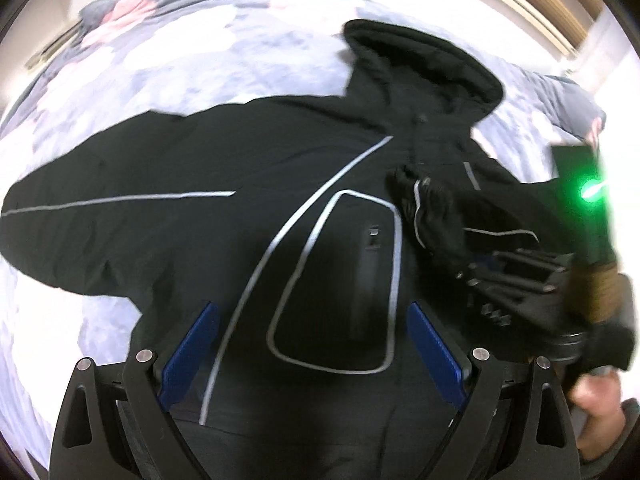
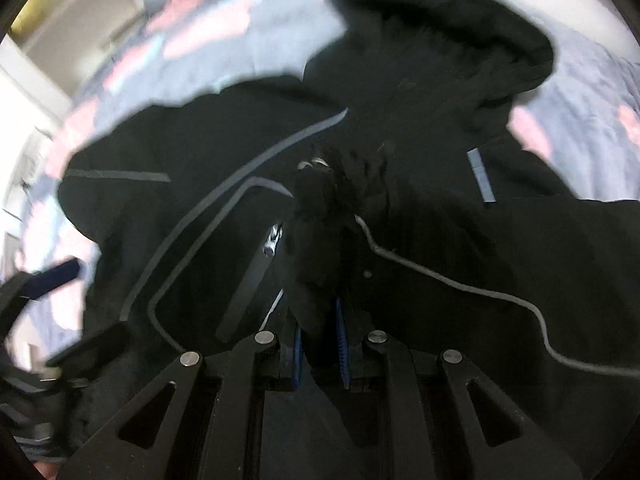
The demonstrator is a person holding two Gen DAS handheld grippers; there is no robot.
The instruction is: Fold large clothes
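A large black hooded jacket with grey reflective stripes lies spread on a bed, hood at the top, one sleeve stretched to the left. My left gripper is open and empty just above the chest pocket. My right gripper is shut on the jacket's other sleeve cuff and holds it over the jacket's chest. In the left wrist view the right gripper shows at the right with the folded-in sleeve in it.
The bedspread is pale grey-blue with pink patches and lies under the jacket on all sides. A wooden frame runs along the upper right. A shelf and wall show at the upper left.
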